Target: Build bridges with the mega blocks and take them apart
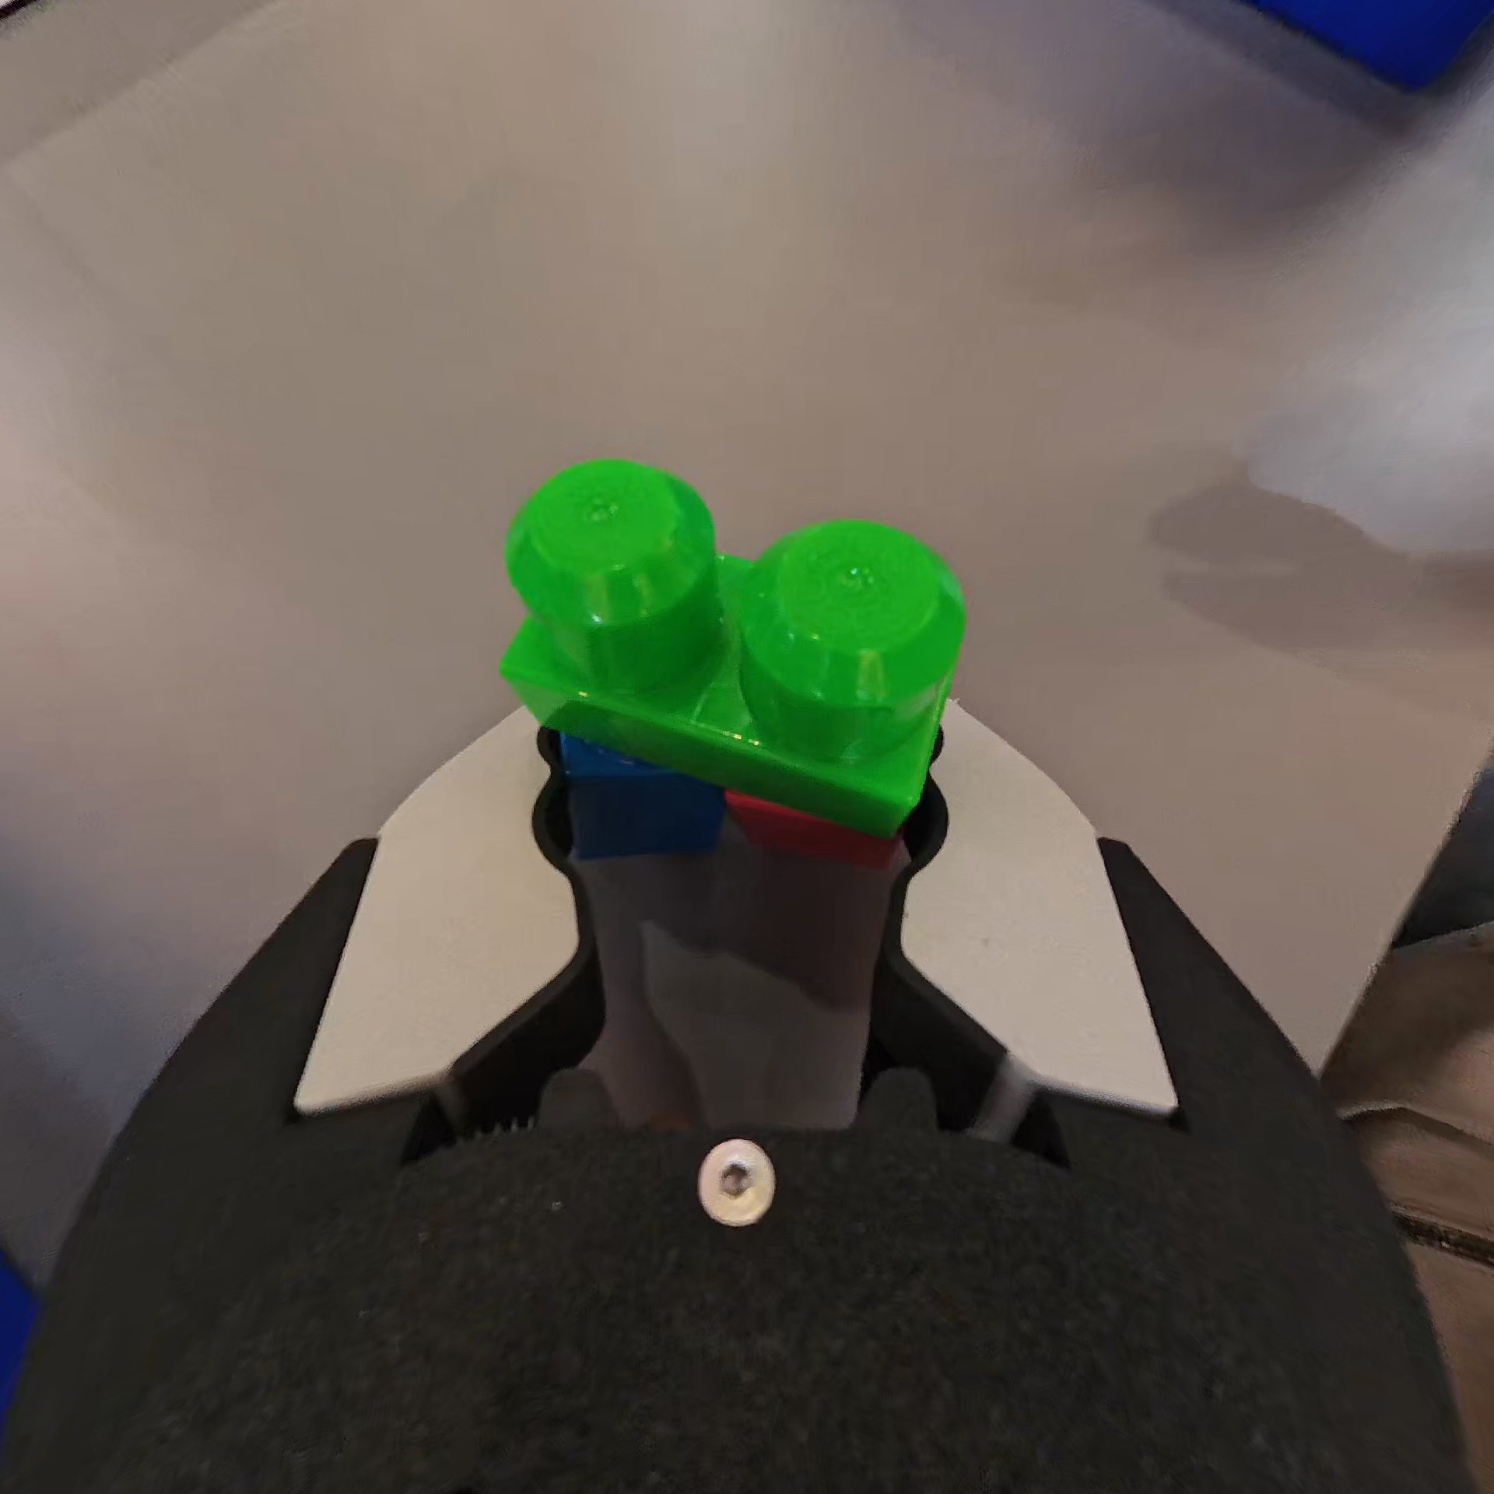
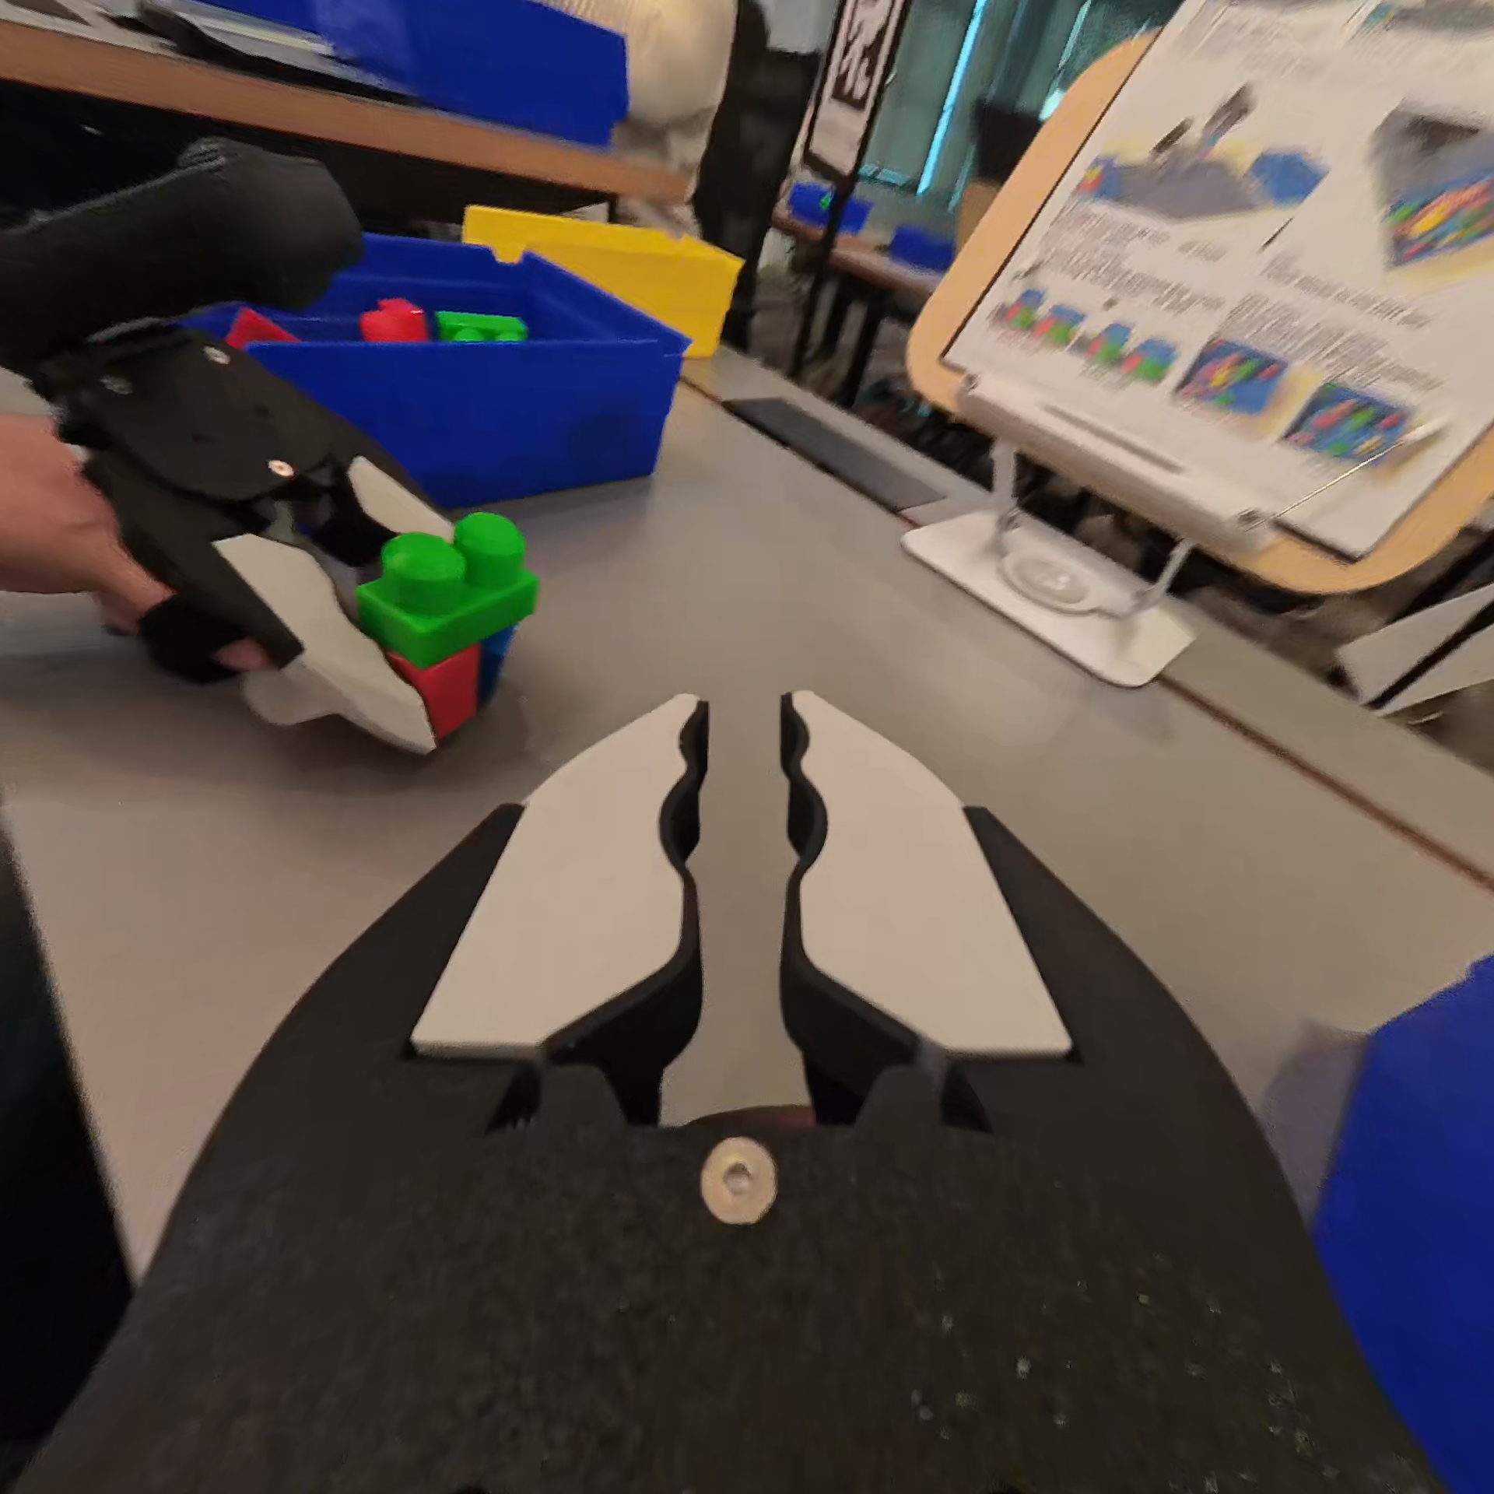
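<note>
**Right wrist view: one small bridge stands assembled in the left claw's grip**

Right wrist view shows a finished bridge: a green block (image 2: 447,594) spans a red block (image 2: 443,687) and a blue block (image 2: 495,656), and the stack sits at the left of the grey table (image 2: 808,566), apparently resting on it, though tilted. By my reading the building half is done for this bridge and the taking apart has not begun, since all three pieces are joined. More blocks lie in the blue bin (image 2: 485,396) farther back, with a yellow bin (image 2: 614,267) behind it and an instruction sheet on a stand (image 2: 1213,267) at the far right.

The left claw (image 1: 740,796) is clenched on the bridge, its fingers pressing the blue and red legs from either side, the green block's studs pointing up beyond the tips. It comes in low from the left, angled down toward the table, with the person's hand (image 2: 73,542) behind it.

The right claw (image 2: 744,711) is released, holding nothing, its jaws a narrow gap apart. It hovers over bare table, near the bridge and to its right, pointing forward.
</note>
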### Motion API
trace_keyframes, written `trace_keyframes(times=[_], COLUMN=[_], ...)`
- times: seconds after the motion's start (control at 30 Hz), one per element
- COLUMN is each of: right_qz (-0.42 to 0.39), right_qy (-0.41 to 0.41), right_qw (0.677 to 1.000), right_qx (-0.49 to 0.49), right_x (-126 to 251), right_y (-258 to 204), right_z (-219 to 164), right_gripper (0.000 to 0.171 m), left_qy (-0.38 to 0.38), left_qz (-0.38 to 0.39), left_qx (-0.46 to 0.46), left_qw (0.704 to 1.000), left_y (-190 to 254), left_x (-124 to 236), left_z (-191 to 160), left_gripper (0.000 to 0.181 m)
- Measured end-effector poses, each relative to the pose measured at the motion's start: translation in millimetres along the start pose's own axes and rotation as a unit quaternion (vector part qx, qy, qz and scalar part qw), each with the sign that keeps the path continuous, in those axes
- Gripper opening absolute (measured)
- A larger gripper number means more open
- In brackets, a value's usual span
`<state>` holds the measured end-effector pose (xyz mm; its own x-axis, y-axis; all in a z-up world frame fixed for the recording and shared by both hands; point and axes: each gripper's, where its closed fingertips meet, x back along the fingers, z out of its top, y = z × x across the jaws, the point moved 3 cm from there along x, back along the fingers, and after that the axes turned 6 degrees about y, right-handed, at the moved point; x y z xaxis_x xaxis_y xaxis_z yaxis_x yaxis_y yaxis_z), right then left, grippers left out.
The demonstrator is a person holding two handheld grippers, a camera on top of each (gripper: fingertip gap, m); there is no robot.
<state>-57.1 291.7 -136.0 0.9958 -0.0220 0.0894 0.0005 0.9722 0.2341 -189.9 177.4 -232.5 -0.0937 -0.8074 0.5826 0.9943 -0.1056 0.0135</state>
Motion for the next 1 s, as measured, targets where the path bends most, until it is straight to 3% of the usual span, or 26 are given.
trace_keyframes(times=[0.17, 0.43, 1.0], right_qz=[-0.033, -0.042, -0.021], right_qy=[-0.023, -0.032, -0.049], right_qw=[0.999, 0.998, 0.998], right_qx=[0.034, 0.034, 0.02], right_x=[-9, -16, -14], right_y=[1, 0, -5], right_z=[-19, -42, -35], right_gripper=[0.029, 0.026, 0.021], left_qy=[0.031, 0.024, 0.028], left_qz=[0.004, 0.01, 0.002], left_qx=[0.03, 0.031, 0.017], left_qw=[0.999, 0.999, 0.999], left_y=[4, 3, 7], left_x=[-2, -2, -4], left_z=[5, 3, 3], left_gripper=[0.082, 0.081, 0.081])
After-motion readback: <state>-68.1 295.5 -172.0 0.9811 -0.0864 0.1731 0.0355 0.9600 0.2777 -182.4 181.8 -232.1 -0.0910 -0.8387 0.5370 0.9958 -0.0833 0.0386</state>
